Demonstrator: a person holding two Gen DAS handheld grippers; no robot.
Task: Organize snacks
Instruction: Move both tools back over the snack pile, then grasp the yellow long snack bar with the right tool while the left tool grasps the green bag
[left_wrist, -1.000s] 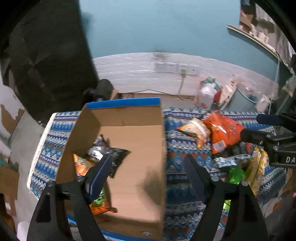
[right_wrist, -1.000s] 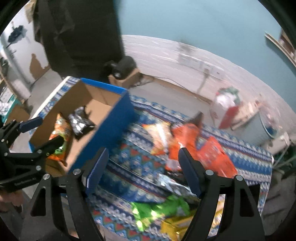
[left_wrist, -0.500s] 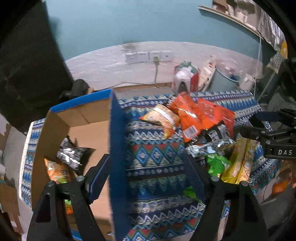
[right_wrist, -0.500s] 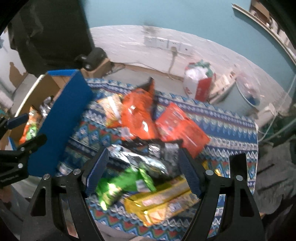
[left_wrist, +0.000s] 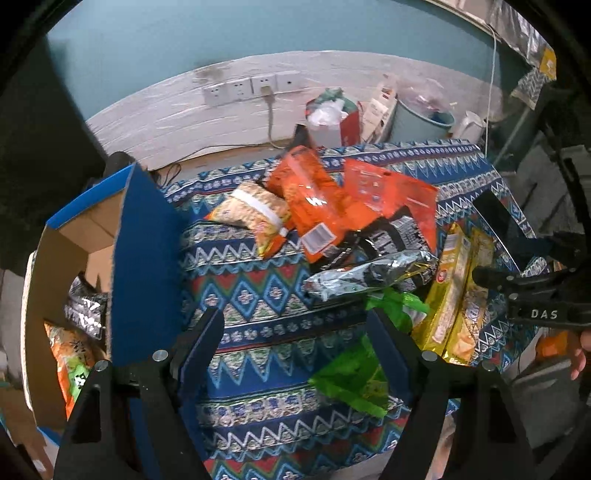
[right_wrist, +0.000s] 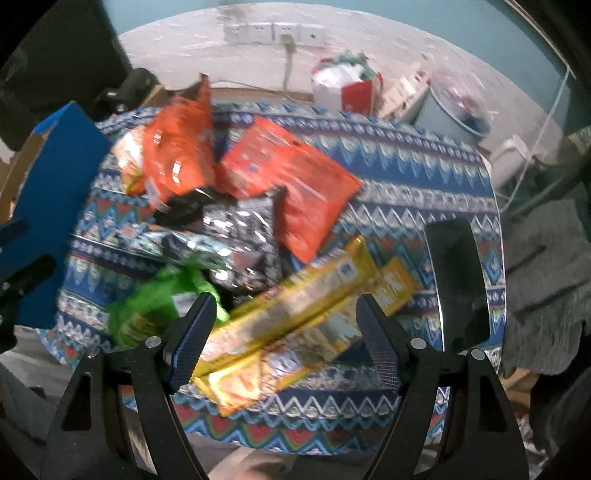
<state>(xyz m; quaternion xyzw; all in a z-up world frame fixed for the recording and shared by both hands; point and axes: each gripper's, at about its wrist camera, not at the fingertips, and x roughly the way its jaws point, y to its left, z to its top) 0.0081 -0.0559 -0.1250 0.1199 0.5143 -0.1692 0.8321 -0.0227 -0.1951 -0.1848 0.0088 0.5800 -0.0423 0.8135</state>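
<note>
Both the left claw (left_wrist: 295, 332) and right claw (right_wrist: 282, 317) gape wide, holding nothing.

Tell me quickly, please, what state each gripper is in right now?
Left gripper: open, holding nothing, above the patterned tablecloth.
Right gripper: open, holding nothing, above the yellow snack packs.

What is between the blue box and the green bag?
Just bare patterned tablecloth between the blue box and the green bag. The left wrist view shows it best.
</note>
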